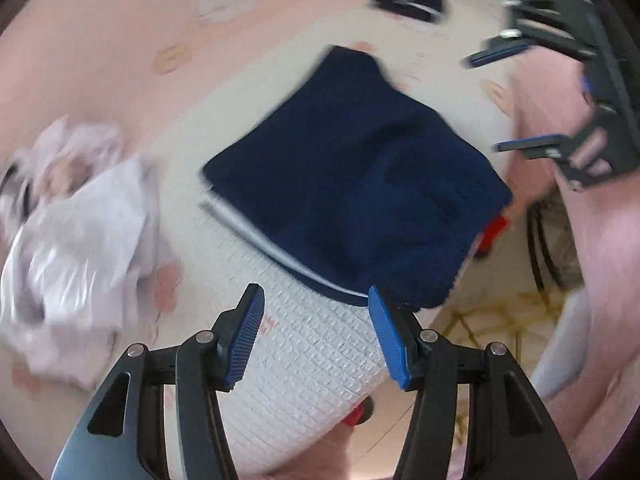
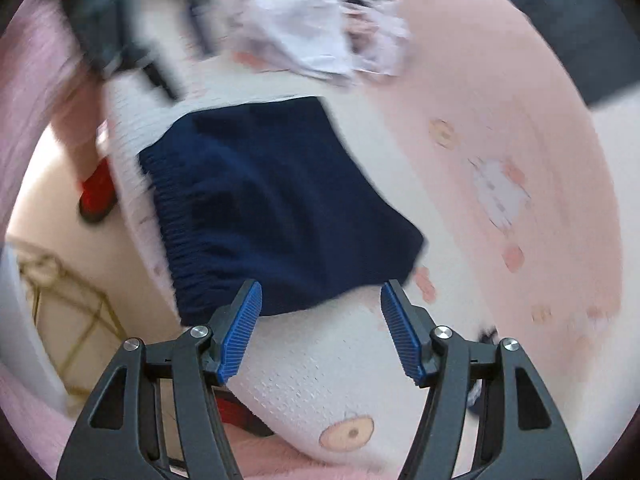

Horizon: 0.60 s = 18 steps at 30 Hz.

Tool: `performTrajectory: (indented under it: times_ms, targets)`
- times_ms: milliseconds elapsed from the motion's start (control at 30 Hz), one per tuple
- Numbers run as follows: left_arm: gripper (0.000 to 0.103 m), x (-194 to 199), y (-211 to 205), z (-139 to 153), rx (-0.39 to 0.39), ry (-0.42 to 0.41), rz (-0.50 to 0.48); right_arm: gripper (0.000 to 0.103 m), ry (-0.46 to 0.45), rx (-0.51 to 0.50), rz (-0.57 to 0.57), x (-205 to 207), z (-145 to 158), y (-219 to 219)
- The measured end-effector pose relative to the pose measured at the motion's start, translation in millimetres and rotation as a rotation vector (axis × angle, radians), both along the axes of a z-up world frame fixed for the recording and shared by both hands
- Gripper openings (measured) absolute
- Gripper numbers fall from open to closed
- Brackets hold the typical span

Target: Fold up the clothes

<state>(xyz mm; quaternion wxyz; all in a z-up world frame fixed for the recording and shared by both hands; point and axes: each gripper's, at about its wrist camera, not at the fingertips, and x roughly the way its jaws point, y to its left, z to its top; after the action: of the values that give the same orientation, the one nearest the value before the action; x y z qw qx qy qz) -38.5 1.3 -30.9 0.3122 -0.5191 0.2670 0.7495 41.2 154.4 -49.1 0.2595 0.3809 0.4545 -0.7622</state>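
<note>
A folded navy garment (image 1: 352,184) with an elastic waistband and a white stripe lies on the pale quilted bed cover (image 1: 320,356). It also shows in the right wrist view (image 2: 272,204). My left gripper (image 1: 316,312) is open and empty, just short of the garment's near edge. My right gripper (image 2: 320,304) is open and empty at the garment's near corner; it also shows in the left wrist view (image 1: 516,96), at the far right, above the bed edge.
A crumpled white and lilac garment (image 1: 76,240) lies left of the navy one; it also shows in the right wrist view (image 2: 316,28). A small dark item (image 1: 408,0) lies at the far side. A red object (image 2: 98,192) sits at the bed edge. Patterned floor (image 1: 496,320) lies beyond.
</note>
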Motion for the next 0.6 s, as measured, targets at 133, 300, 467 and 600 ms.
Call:
performTrajectory:
  times_ms: [133, 300, 467, 600]
  targets:
    - [0.056, 15.8, -5.0, -11.6, 0.031, -0.043, -0.107, 0.063, -0.03, -0.003, 0.063, 0.3, -22.6, 4.6]
    - [0.056, 47.4, 7.9, -28.8, -0.049, -0.007, -0.271, 0.064, -0.011, -0.018, 0.14, 10.4, -23.2, 10.8]
    - [0.056, 54.4, 25.6, -39.5, -0.159, 0.213, -0.402, 0.064, 0.091, 0.066, 0.305, 30.5, -37.1, 1.6]
    - [0.056, 41.5, 39.8, -53.6, -0.157, 0.24, -0.42, 0.066, 0.147, 0.092, 0.347, 35.2, -56.1, -11.8]
